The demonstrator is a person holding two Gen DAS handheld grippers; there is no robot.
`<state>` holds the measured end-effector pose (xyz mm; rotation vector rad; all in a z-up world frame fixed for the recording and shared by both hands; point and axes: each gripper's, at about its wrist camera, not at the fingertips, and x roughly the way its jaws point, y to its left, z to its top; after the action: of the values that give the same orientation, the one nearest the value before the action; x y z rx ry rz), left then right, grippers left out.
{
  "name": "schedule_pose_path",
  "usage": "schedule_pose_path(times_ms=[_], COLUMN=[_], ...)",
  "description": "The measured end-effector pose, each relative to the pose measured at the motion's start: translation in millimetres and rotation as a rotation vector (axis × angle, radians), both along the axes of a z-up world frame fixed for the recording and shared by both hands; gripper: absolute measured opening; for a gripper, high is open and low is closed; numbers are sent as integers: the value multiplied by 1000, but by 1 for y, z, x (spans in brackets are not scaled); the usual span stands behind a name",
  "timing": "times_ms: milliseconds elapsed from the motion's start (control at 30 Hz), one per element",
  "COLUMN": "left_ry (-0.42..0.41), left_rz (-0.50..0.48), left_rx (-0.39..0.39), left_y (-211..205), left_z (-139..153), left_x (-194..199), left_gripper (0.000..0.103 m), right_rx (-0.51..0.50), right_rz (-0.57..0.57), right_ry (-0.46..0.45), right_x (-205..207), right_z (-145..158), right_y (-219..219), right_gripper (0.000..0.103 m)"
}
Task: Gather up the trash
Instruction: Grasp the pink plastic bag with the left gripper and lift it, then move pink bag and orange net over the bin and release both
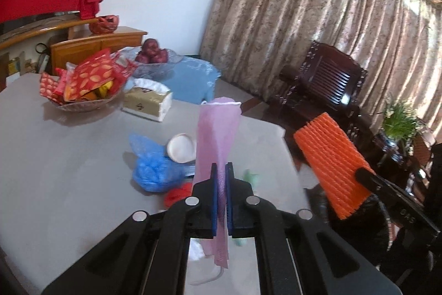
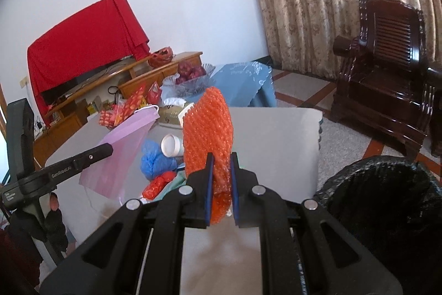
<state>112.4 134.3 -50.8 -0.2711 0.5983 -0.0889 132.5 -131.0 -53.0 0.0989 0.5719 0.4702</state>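
Two pieces of trash are up off the desk (image 1: 69, 170), one in each gripper. We see the left gripper (image 1: 221, 167) pinching a pink face mask (image 1: 216, 134), its blue pads pressed onto the fabric, which stands up past the fingertips and hangs down below them. The right gripper (image 2: 221, 156) is pinching an orange foam net sleeve (image 2: 207, 126) the same way, and the sleeve rises above its tips.

In the left wrist view, the sleeve shows at the right, beyond the desk's edge. More trash lies on the desk below the mask: a crumpled blue plastic bag (image 1: 154, 170), a white cup (image 1: 181, 147) on its side touching it, and a red wrapper (image 1: 176, 194) just beside both.

Farther back on the desk sit a tissue pack (image 1: 146, 102), a basket of red snack packets (image 1: 83, 82) and a glass bowl of apples (image 1: 153, 57). A bin lined with a black bag (image 2: 386, 192) stands by the desk's right corner in the right wrist view.
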Motion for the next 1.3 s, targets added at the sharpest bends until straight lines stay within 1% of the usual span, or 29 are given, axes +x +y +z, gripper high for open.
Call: schedule_pose_path(times_ms=[133, 233, 500, 600, 733, 833, 933, 1033, 1167, 1200, 1267, 1300], left_ry=[-26, -33, -21, -24, -17, 3, 28, 42, 60, 67, 90, 96], left_rz=[-59, -115, -248, -306, -371, -416, -457, -501, -543, -553, -581, -588], left_rx=[-16, -26, -21, 2, 17, 19, 18, 33, 49, 48, 39, 41], left_y=[-23, -48, -113, -146, -182, -209, -234, -263, -288, -293, -303, -307], left_z=[11, 16, 9, 2, -8, -18, -28, -39, -51, -54, -60, -62], left_x=[-3, -3, 4, 8, 12, 18, 25, 29, 32, 33, 36, 37], left_gripper=[5, 5, 5, 5, 5, 5, 5, 5, 5, 5, 5, 8], right_rx=[3, 5, 3, -17, -43, -84, -109, -129, -132, -136, -144, -151], right_rz=[-33, -70, -181, -232, -291, -338, -386, -435, -486, -500, -529, -541], right_ry=[-21, -27, -33, -37, -25, -15, 12, 43, 82, 91, 112, 120], right_x=[-11, -17, -30, -37, -44, -51, -56, -58, -58, -58, -57, -58], right_z=[7, 9, 7, 4, -3, -11, -22, -35, -49, -53, -62, -65], right_y=[-18, -36, -86, -109, -136, -156, -177, -196, -216, -219, -226, -229], right_gripper=[10, 10, 10, 10, 10, 10, 10, 10, 11, 13, 14, 16])
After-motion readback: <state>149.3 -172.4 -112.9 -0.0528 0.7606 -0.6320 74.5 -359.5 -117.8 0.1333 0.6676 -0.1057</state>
